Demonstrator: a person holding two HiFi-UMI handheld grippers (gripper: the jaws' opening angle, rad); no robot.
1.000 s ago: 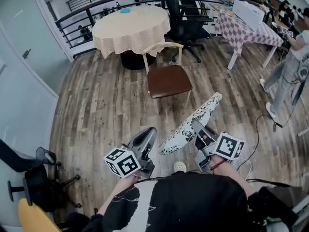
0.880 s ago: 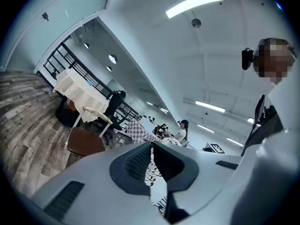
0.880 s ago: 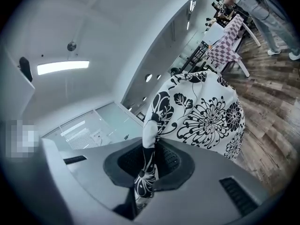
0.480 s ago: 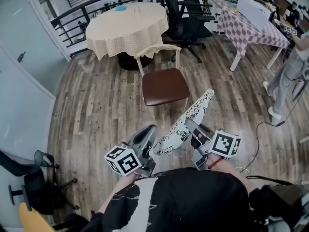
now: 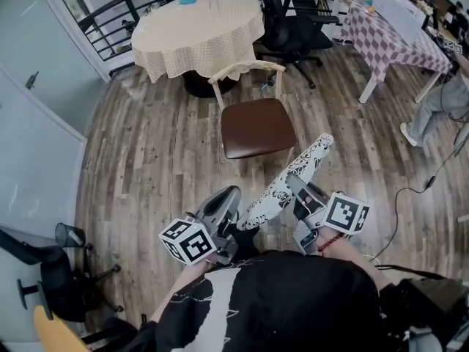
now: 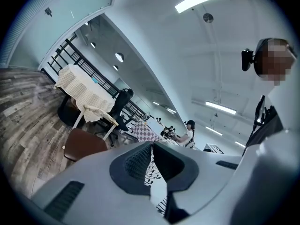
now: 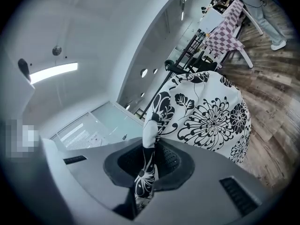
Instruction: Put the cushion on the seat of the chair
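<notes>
A wooden chair with a brown seat (image 5: pixel 258 127) stands on the plank floor ahead of me, its pale backrest (image 5: pixel 245 70) on the far side. The cushion (image 5: pixel 293 176), white with black flowers, hangs slantwise between my two grippers, short of the seat's front edge. My left gripper (image 5: pixel 238 215) is shut on its near lower end, and my right gripper (image 5: pixel 294 184) is shut on its edge further up. In the left gripper view the fabric (image 6: pixel 152 170) sits between the jaws (image 6: pixel 153 146), with the chair seat (image 6: pixel 84 144) beyond. In the right gripper view the cushion (image 7: pixel 211 111) fills the space past the gripper (image 7: pixel 152 149).
Behind the chair stand a round table with a cream cloth (image 5: pixel 198 31) and a black office chair (image 5: pixel 289 28). A checked table (image 5: pixel 388 39) and a standing person (image 5: pixel 440 101) are at the right. A cable (image 5: pixel 425 189) trails on the floor. A black chair base (image 5: pixel 58 284) stands at the left.
Both grippers have carried the cushion forward toward the chair, so the chair and table now look nearer. Both grips are unchanged.
</notes>
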